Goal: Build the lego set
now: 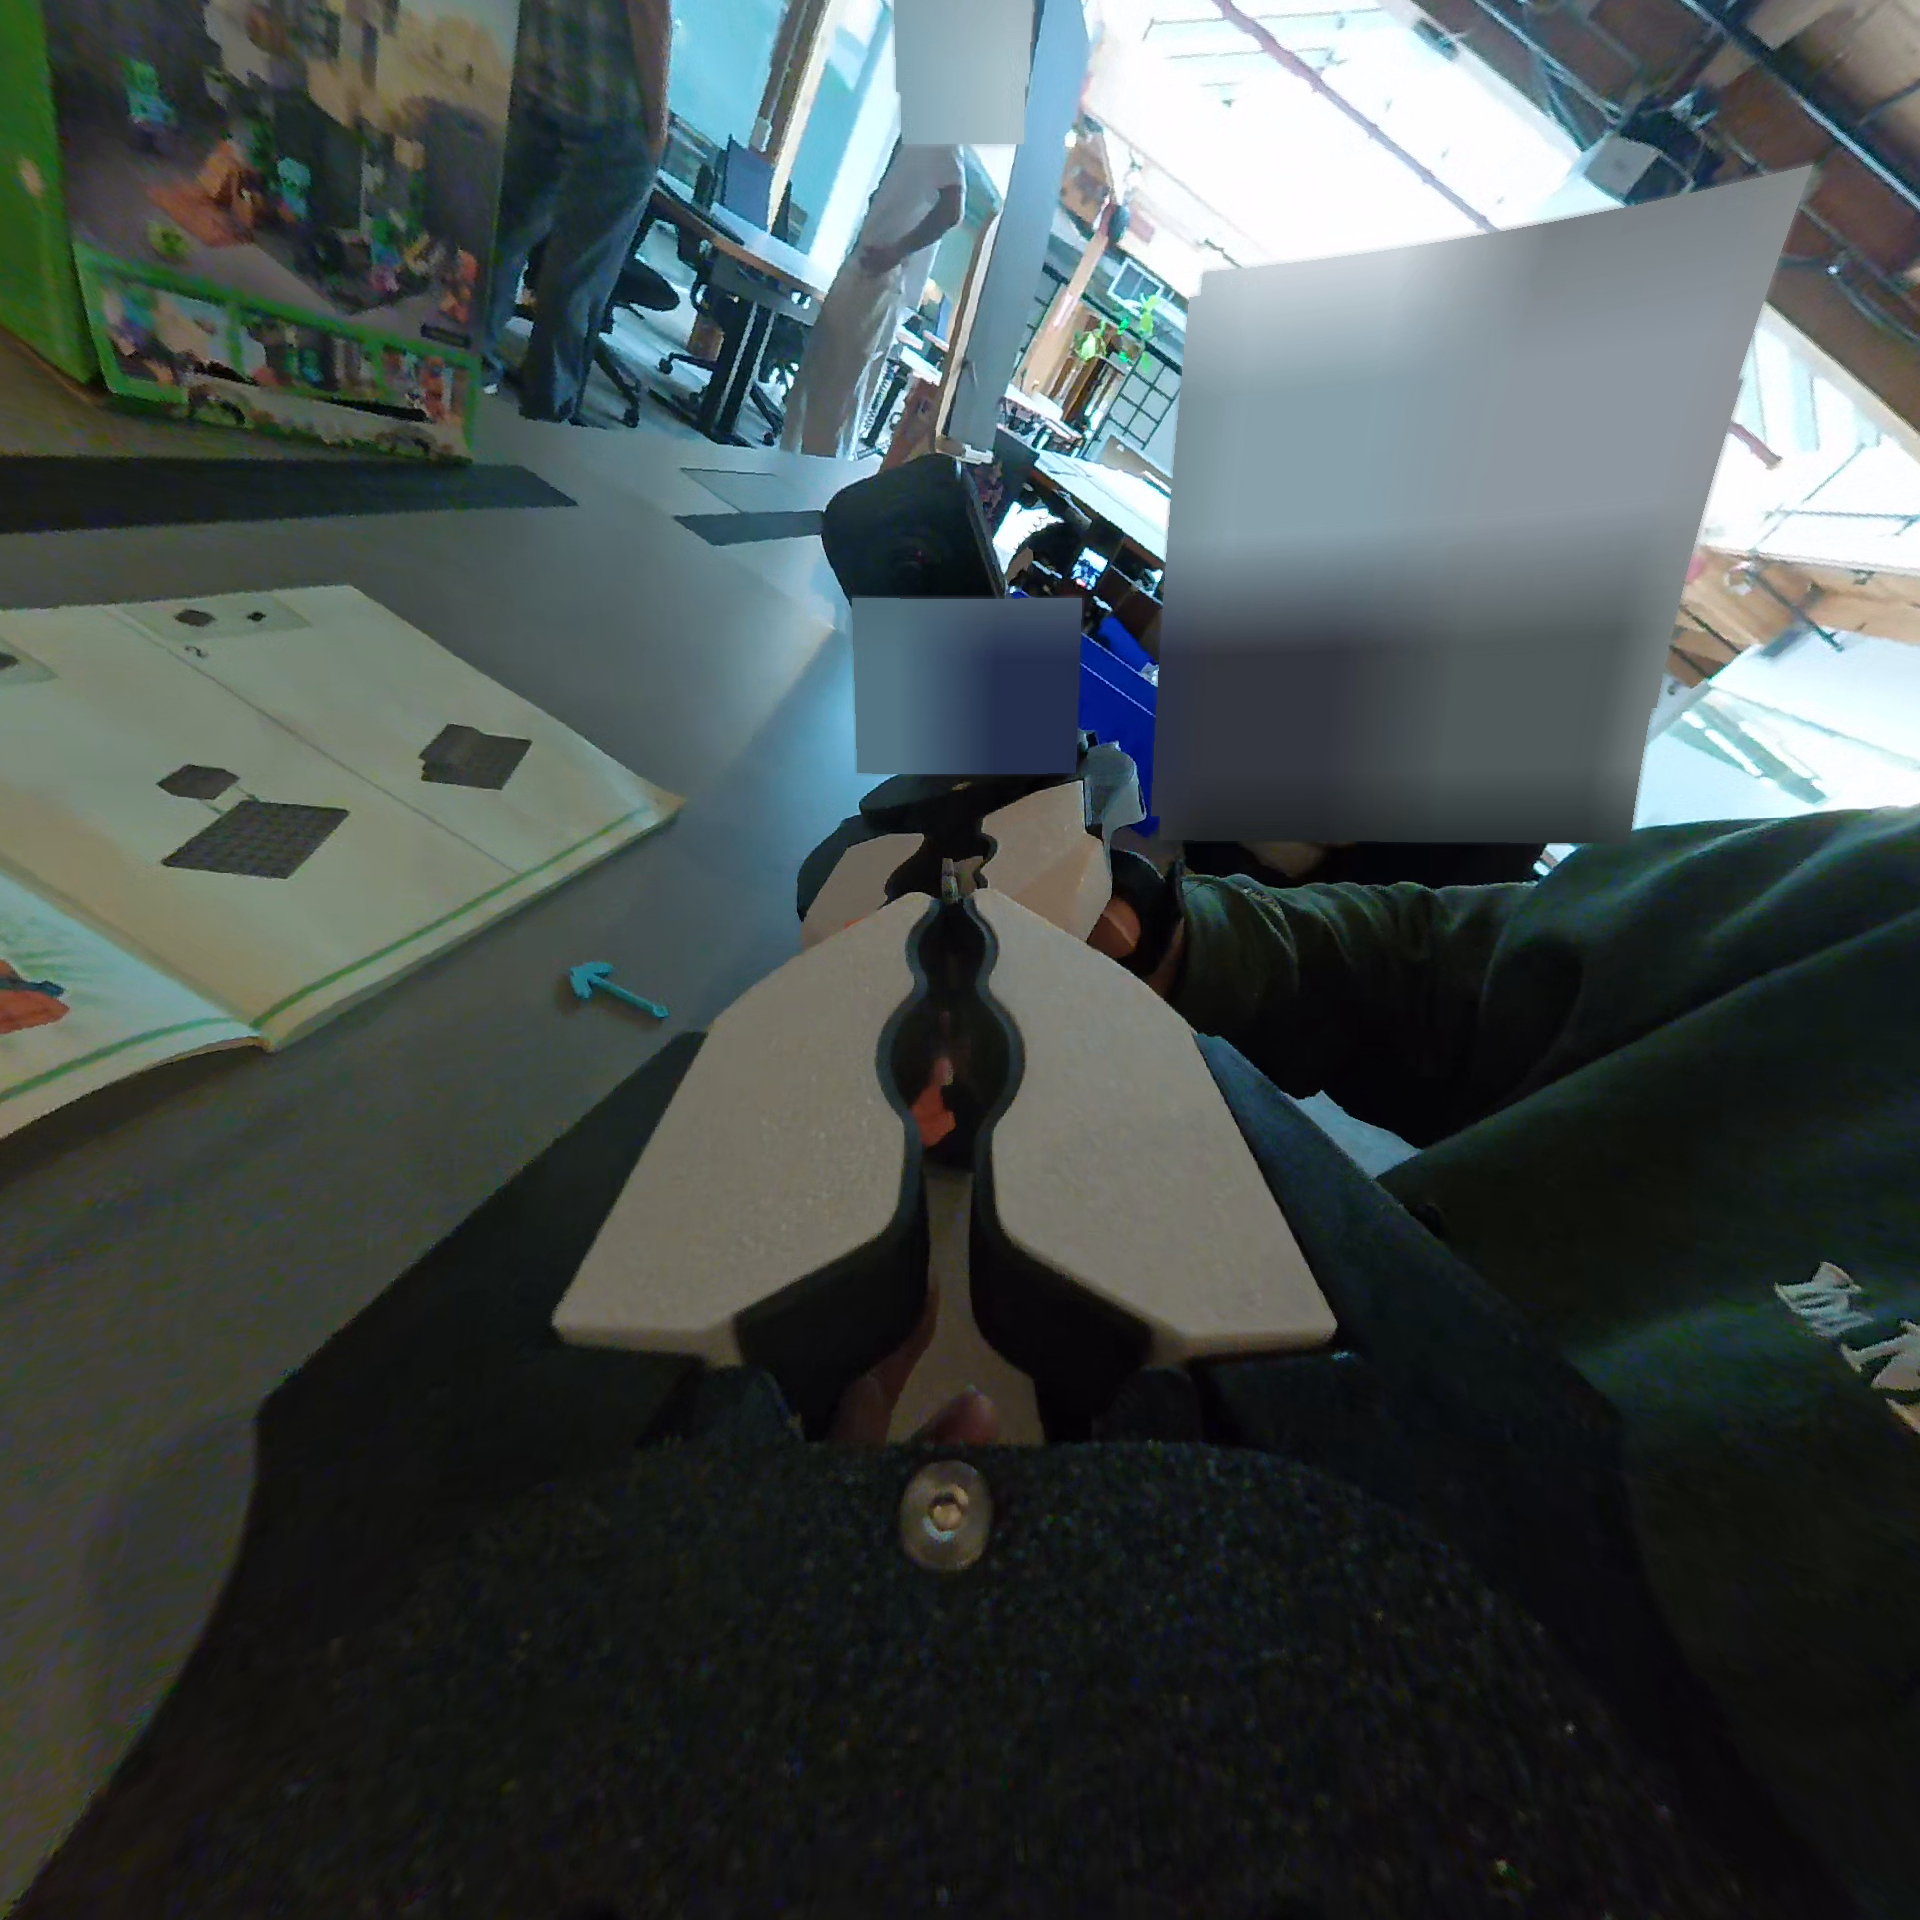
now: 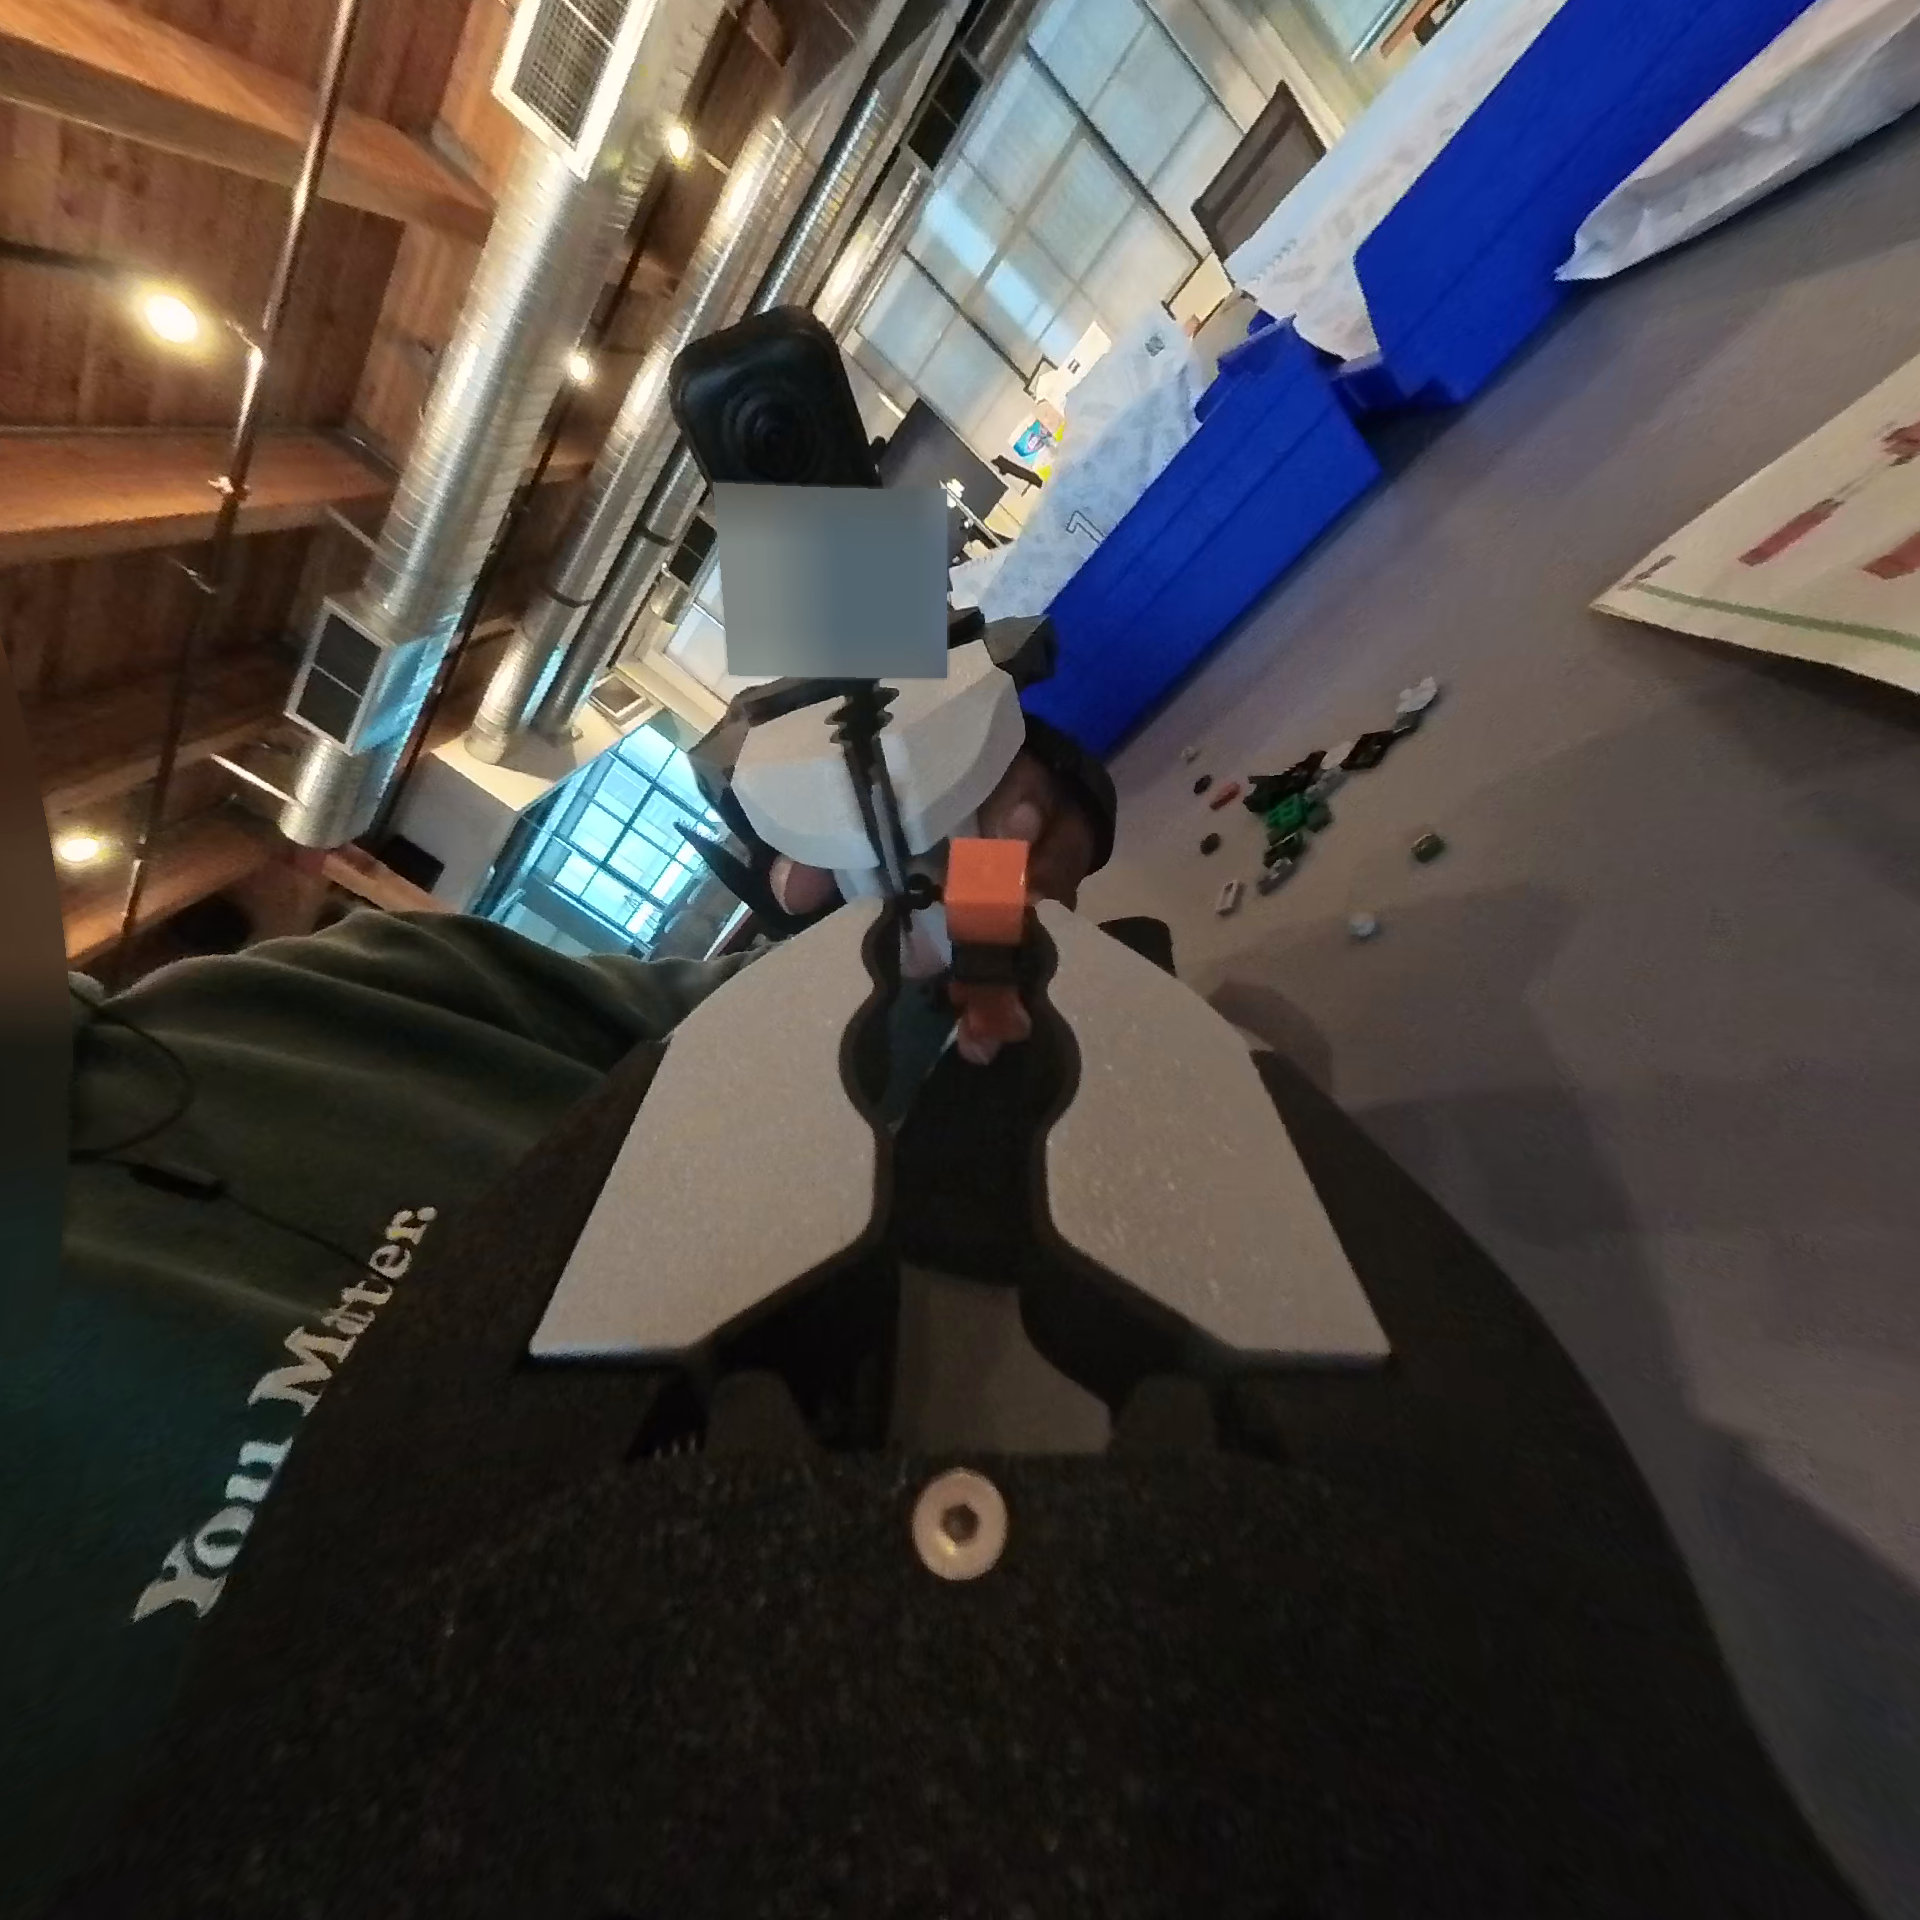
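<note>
Both grippers are held up off the table, tip to tip. My right gripper (image 2: 956, 935) is shut on a small orange figure (image 2: 987, 883) with a cube head and a black and orange body. My left gripper (image 1: 951, 909) is shut on a small thin piece (image 1: 951, 878), which touches the figure. Some orange (image 1: 940, 1101) shows through the gap between the left fingers. The right gripper shows straight ahead in the left wrist view (image 1: 961, 857). The left gripper shows straight ahead in the right wrist view (image 2: 899, 888).
An open instruction booklet (image 1: 312, 779) lies on the grey table, with a teal pickaxe piece (image 1: 615, 992) beside it. The set's box (image 1: 281, 208) stands at the far left. Several loose pieces (image 2: 1299, 800) lie near blue bins (image 2: 1247, 520). People stand behind. The tips of both grippers are at nearly the same place.
</note>
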Action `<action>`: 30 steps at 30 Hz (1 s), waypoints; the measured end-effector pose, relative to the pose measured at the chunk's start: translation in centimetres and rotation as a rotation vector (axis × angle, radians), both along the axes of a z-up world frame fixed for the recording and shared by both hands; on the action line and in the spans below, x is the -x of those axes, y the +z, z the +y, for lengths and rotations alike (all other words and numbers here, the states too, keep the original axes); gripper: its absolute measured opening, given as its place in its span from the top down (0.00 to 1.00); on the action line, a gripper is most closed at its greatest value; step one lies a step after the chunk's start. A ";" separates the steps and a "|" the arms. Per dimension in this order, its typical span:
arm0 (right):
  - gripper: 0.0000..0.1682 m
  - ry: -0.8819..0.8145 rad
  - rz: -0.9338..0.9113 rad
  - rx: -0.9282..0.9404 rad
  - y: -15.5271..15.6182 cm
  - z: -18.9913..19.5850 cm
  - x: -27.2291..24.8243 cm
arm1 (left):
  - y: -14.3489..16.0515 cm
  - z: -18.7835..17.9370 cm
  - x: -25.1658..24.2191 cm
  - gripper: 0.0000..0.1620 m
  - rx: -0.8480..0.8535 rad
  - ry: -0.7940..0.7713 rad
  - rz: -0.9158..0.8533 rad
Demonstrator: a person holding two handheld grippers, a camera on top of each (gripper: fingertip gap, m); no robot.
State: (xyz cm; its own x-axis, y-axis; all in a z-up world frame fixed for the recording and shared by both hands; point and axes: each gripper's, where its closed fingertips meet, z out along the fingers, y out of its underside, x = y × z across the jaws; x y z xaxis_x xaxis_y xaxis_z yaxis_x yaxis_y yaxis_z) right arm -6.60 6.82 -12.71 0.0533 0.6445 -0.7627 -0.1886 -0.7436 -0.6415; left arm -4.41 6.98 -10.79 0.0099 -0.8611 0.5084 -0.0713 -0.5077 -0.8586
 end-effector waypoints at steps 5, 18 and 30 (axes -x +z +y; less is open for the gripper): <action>0.88 0.002 0.008 -0.002 0.2 -0.1 0.1 | 0.2 -0.1 0.1 0.99 -0.003 -0.006 -0.013; 0.92 -0.004 0.024 -0.050 1.3 -0.4 0.3 | 1.6 -0.3 0.2 0.99 0.024 -0.016 -0.100; 0.86 -0.022 0.117 0.001 2.1 -0.1 0.3 | 2.0 -0.2 0.3 0.99 -0.029 0.021 -0.107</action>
State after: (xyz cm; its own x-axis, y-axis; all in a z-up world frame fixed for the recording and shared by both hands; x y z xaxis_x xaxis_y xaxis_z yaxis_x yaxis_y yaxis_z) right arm -6.91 6.69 -10.61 -0.0224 0.6436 -0.7650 -0.2783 -0.7390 -0.6136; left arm -4.66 6.76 -8.81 -0.0243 -0.8756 0.4823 0.0318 -0.4829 -0.8751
